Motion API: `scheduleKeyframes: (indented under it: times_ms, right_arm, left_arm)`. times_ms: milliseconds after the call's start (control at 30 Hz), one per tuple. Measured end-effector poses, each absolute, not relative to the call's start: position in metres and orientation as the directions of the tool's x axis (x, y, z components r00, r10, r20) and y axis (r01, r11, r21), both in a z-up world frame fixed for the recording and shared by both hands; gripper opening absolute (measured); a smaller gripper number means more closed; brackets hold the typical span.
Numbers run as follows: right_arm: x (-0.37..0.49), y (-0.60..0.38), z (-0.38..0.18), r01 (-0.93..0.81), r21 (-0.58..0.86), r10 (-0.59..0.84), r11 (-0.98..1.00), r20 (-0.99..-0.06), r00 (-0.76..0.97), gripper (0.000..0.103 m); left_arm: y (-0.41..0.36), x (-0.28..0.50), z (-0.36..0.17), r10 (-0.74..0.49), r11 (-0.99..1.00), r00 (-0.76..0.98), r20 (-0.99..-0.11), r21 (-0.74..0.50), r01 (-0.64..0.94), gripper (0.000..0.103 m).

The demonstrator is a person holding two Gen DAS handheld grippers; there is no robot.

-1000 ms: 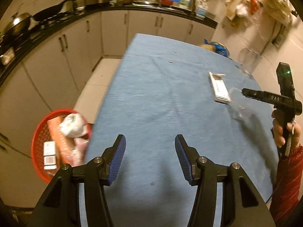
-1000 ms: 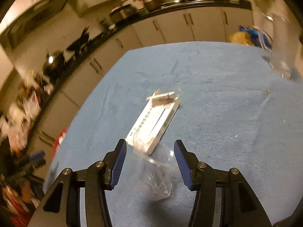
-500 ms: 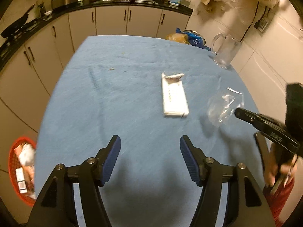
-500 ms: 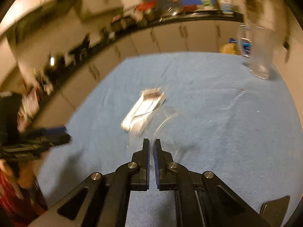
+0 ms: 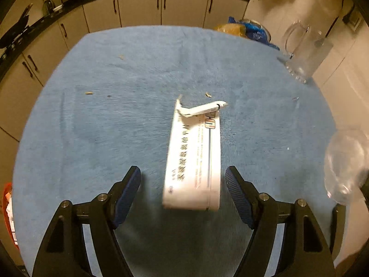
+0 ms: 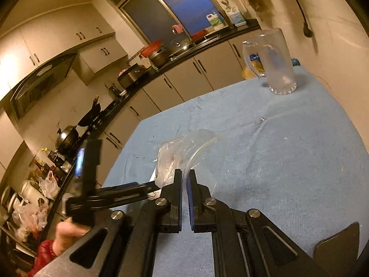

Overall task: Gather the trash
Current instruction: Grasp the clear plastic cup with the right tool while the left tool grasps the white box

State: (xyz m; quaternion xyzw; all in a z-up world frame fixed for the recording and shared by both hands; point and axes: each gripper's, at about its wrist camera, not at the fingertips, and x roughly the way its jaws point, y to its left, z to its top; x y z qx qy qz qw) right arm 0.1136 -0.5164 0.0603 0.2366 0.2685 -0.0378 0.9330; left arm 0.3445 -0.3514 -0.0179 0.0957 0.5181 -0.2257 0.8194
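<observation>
Now you have one piece in hand and one still on the cloth.

Nearest you, your right gripper (image 6: 185, 180) is pinched on the clear plastic wrapper (image 6: 184, 147), lifted off the blue tablecloth (image 6: 288, 173). Your left gripper (image 5: 183, 180), tipped steeply down, has just been opening and stands spread either side of the white carton (image 5: 193, 157), pads not touching it. The carton lies flat mid-table, flap torn up. The red basket (image 5: 8, 217) at the left edge already holds some rubbish. Crumbs and a glass pitcher (image 6: 274, 62) lie beyond.

Only print I can spot is on the white carton (image 5: 193, 161) on the counter, dark Chinese-looking characters along it, too blurry to read.
</observation>
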Motion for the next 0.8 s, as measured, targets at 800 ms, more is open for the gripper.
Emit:
scheduleKeyframes:
  times_ms: [800]
  right_arm:
    - [0.147, -0.463, 0.038, 0.101, 0.349, 0.141, 0.932, -0.605, 0.783, 0.005]
  left_arm:
    - [-0.233, 0.271, 0.013, -0.317, 0.865, 0.478, -0.819, -0.044, 0.499, 0.053]
